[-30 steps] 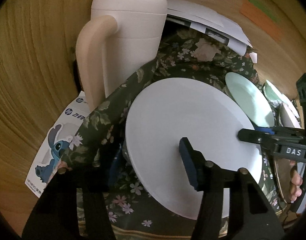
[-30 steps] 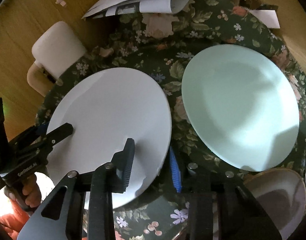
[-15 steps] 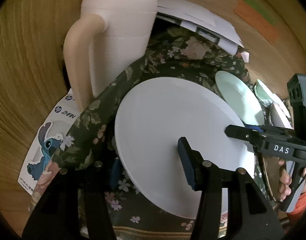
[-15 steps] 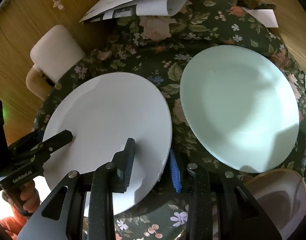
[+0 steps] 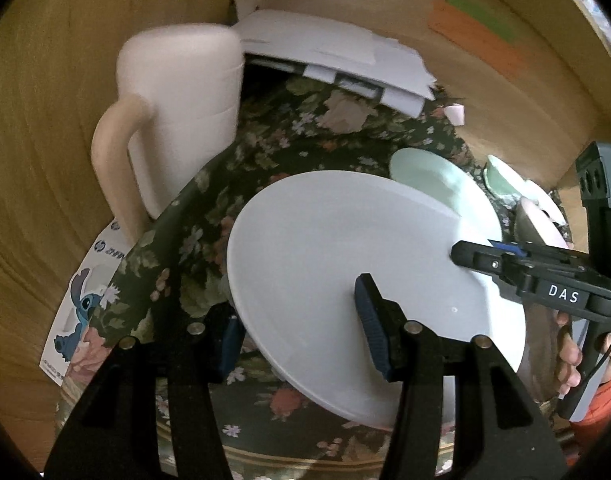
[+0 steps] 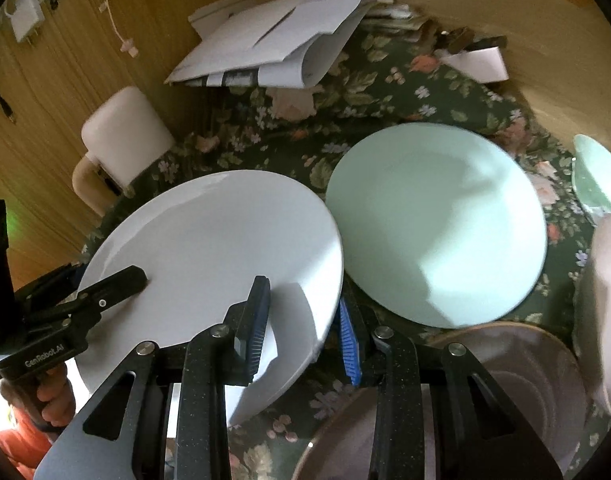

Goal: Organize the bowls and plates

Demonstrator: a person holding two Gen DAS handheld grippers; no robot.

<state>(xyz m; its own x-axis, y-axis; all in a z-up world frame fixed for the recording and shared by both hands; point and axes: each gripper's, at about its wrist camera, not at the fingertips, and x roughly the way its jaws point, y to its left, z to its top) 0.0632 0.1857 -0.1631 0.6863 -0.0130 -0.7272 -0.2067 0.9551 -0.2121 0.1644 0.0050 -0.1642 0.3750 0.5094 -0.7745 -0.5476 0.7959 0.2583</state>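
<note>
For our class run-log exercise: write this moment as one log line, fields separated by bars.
left gripper: shut on white plate | right gripper: shut on opposite rim | plate: tilted above floral cloth | green plate: flat alongside

Legible markings:

"DAS" in white letters on the right gripper (image 5: 477,258), seen from the left wrist view.

"GenRobot.AI" in pale letters on the left gripper (image 6: 105,288), seen from the right wrist view.

HP logo, round, on a white card (image 5: 71,300) beneath the floral cloth; adjoining letters too blurred to read. Small print along the card's lower edge also illegible. Blue cartoon figure printed on same card.
</note>
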